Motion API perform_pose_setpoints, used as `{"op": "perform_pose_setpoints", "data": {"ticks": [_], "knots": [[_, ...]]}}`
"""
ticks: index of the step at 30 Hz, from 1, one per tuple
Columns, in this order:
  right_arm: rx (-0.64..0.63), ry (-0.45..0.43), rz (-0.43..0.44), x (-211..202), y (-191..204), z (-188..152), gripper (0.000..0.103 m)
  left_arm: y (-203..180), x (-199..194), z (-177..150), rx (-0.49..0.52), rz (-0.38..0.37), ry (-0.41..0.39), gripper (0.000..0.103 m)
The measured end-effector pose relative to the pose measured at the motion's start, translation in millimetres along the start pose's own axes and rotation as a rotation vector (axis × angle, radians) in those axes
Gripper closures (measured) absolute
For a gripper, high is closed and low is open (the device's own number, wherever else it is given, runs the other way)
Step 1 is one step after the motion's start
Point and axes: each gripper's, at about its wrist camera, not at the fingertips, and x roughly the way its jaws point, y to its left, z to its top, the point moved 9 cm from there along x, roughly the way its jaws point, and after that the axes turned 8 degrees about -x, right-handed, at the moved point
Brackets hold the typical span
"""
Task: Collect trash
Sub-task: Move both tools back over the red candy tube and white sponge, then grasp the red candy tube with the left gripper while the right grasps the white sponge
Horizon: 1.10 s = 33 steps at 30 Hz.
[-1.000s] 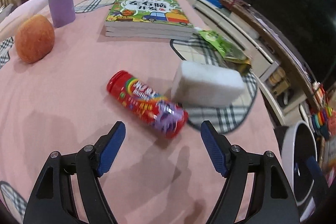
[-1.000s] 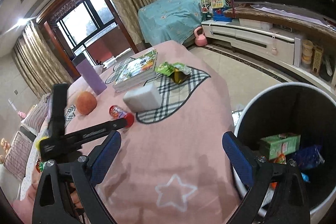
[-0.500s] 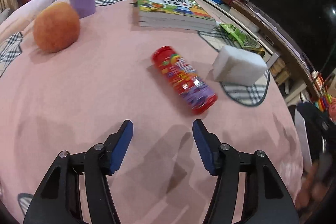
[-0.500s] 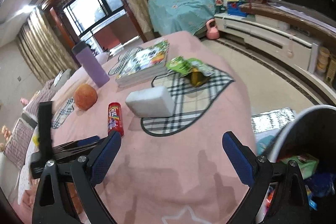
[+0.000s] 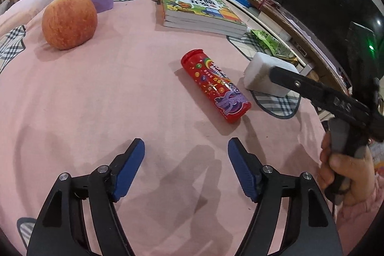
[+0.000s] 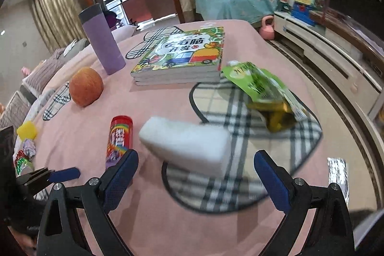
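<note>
The red candy tube (image 5: 214, 85) is found lying on its side on the pink table (image 5: 96, 92), just left of the white foam block (image 5: 266, 76) and apart from it. Its long axis is set diagonally in the left wrist view, the capped end pointing toward the books (image 5: 199, 11), the purple-printed end toward the left claw (image 5: 186, 166). The tube is judged light, rigid and smooth, and liable to roll; a hold across its middle, square to the long axis, is advised. The left claw is held wide and empty, short of the tube. The right claw (image 6: 195, 178) is likewise spread wide and empty, above the foam block (image 6: 189, 144). A crumpled green wrapper (image 6: 261, 88) is noted beyond, soft and light.
</note>
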Motion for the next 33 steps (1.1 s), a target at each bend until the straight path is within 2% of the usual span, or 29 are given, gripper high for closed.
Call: {"op": "perform_pose_setpoints", "data": {"ticks": [1,2,3,4,5,6,9,13,18,19,21,23,28,31,33], "knots": [[0.004,0.0,0.013,2.3,-0.2,0.8,0.007,-0.5,0.8,0.9,-0.002,0.001,0.002,0.028],[0.01,-0.001,0.019,3.9,-1.2,1.2,0.017,-1.5,1.5,1.6,-0.003,0.0,0.003,0.028],[0.015,0.006,0.007,5.0,-3.6,0.0,0.048,-2.6,2.0,2.6,-0.004,-0.002,0.003,0.027],[0.02,0.013,-0.012,5.9,-6.2,-0.8,0.06,-5.3,3.1,4.5,-0.009,-0.004,0.003,0.027],[0.037,0.011,-0.002,3.6,-7.9,-2.4,0.06,-6.9,4.2,6.1,-0.013,-0.007,0.004,0.027],[0.06,0.005,0.015,-0.8,-8.7,-5.4,0.066,-9.6,5.2,7.5,-0.016,-0.01,0.004,0.027],[0.079,-0.015,0.008,-18.7,-10.3,-16.3,0.069,-20.9,9.8,14.2,-0.024,-0.007,-0.005,0.026],[0.134,-0.053,-0.028,-51.3,-16.7,-37.0,0.07,-37.6,22.7,25.7,-0.017,0.051,-0.029,0.026],[0.198,-0.089,-0.09,-81.6,-24.9,-63.0,0.07,-40.8,39.6,39.0,-0.014,0.121,-0.057,0.026],[0.201,-0.085,-0.094,-83.8,-24.0,-68.8,0.07,-40.2,42.3,39.8,-0.004,0.138,-0.061,0.029],[0.202,-0.07,-0.095,-83.1,-21.8,-77.0,0.07,-39.5,44.8,40.2,0.012,0.142,-0.062,0.054],[0.191,-0.051,-0.086,-80.8,-16.5,-85.4,0.07,-38.8,40.3,38.0,0.034,0.131,-0.062,0.067],[0.157,-0.041,-0.074,-83.1,-6.2,-93.6,0.065,-38.7,21.2,16.7,0.08,0.043,-0.031,0.069],[0.157,-0.044,-0.055,-85.2,-5.3,-96.1,0.051,-38.9,8.4,-2.3,0.111,-0.019,0.003,0.07],[0.143,-0.052,-0.073,-85.9,-6.8,-94.5,0.026,-40.6,-1.6,-19.3,0.149,-0.061,0.03,0.07]]}}
